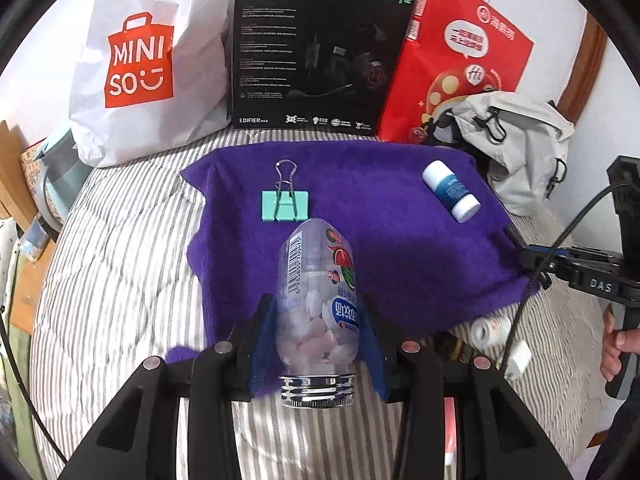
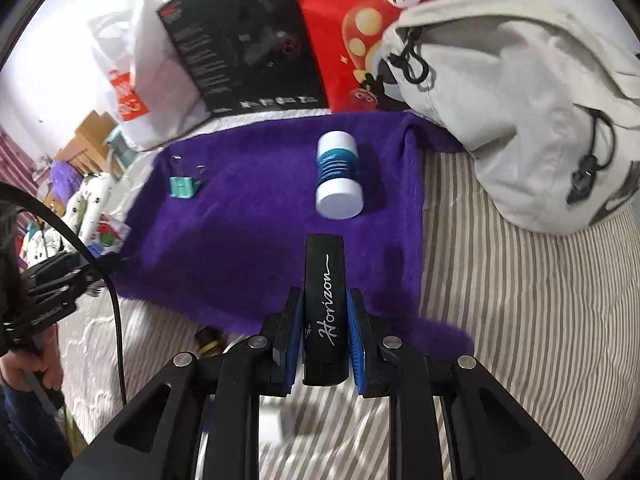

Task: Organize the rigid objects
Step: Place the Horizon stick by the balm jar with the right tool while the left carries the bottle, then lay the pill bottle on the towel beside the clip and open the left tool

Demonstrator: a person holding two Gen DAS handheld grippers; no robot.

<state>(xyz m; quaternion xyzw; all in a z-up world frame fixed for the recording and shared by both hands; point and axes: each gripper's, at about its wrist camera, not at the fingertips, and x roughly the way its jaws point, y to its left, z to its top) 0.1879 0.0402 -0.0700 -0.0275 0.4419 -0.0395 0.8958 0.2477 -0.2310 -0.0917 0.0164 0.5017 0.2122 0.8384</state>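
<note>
left gripper (image 1: 316,336) clamps tablet bottle (image 1: 316,304); right gripper (image 2: 324,340) grips black "Horizon" case (image 2: 324,304); behind: MINISO bag (image 1: 140,60); EDIFIER box (image 1: 316,48)

Both grippers are black linkage frames with round silver pivot screws and blue finger pads (image 1: 262,344). At the right edge of the left wrist view, the right gripper (image 1: 516,240) shows "DAS" lettering and a black cable.
</note>
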